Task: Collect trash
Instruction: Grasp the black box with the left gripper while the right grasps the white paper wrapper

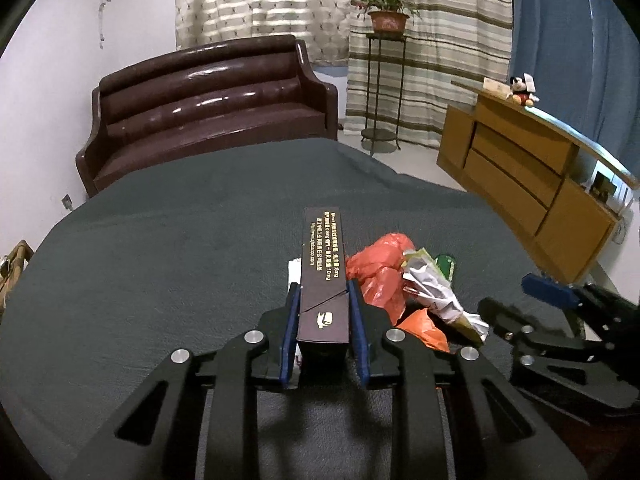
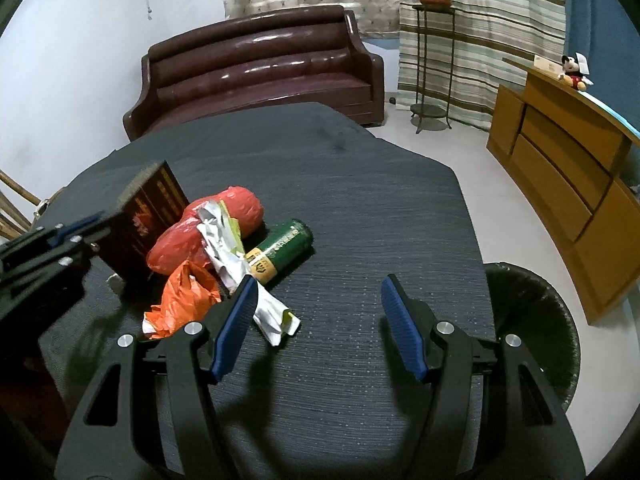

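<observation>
My left gripper (image 1: 323, 294) is shut on a long dark brown carton with gold print (image 1: 323, 276), held lengthwise between its blue pads above the table. The carton also shows in the right wrist view (image 2: 148, 216), standing on edge in the left gripper (image 2: 86, 228). Beside it lies a trash pile: red and orange plastic bags (image 2: 188, 240), a crumpled silver wrapper (image 2: 224, 248) and a green can (image 2: 284, 250) on its side. My right gripper (image 2: 318, 292) is open and empty, just right of the pile, its left pad over the wrapper's end.
The table (image 2: 360, 200) has a dark grey cloth. A dark mesh waste bin (image 2: 536, 320) stands on the floor at the table's right edge. A brown leather sofa (image 2: 260, 68) is behind, a wooden cabinet (image 2: 568, 160) at right, a plant stand (image 2: 434, 60) by the curtains.
</observation>
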`<state>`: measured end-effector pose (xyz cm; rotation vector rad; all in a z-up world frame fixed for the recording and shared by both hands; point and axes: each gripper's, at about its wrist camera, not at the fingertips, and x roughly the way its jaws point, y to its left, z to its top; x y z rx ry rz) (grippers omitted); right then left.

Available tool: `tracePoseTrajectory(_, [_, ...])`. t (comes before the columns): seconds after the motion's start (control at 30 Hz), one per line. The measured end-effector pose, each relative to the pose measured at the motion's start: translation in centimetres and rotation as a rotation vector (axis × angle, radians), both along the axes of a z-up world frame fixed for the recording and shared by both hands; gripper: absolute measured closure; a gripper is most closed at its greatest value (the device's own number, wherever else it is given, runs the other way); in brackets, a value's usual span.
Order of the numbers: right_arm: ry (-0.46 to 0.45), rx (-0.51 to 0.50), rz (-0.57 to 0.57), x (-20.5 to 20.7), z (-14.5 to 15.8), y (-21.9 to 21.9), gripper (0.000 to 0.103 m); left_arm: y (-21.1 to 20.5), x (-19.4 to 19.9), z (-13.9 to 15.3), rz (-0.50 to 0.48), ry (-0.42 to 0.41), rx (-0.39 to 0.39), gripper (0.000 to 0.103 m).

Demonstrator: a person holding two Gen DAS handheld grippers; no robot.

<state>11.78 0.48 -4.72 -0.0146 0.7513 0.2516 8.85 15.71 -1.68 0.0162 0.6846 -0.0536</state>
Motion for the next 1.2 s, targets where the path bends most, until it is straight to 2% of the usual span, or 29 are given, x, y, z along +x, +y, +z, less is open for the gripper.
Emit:
tracePoseTrajectory(0.3, [0.006,-0.013,0.033,-0.3,-0.2,1.3,0.04,2.1,-1.0,0.9,0.05,-0.025,0.006,0.079])
tracePoseTrajectory(0.63, [0.028,-0.058,0.062,0.1,-0.8,2.9,0.043,5.4,-1.0,-0.1,0.135,0.007,0.016,0.079])
tracePoseTrajectory(0.83, [0.064,-0.069,0.069,0.8,-1.3,3.8,0.06,6.6,-1.0,-1.0,0.155,0.03,0.01,0.079])
tracePoseTrajectory(0.9, [0.075,-0.075,0.075,0.8,-1.5,4.1,0.07,6.8,-1.0,-1.2,0.157,0.036,0.006,0.079])
tracePoseTrajectory(1.03, [0.07,-0.082,0.086,0.5,-1.5,4.4,0.073,6.9,-1.1,-1.4,0.158,0.04,0.004,0.079])
tracePoseTrajectory(1.07, [0.071,-0.08,0.091,0.4,-1.5,4.4,0.083,6.8,-1.1,-1.4,0.158,0.041,0.004,0.079])
tracePoseTrajectory(1.2, [0.064,-0.083,0.101,0.0,-1.5,4.6,0.086,6.7,-1.0,-1.4,0.158,0.041,0.001,0.079])
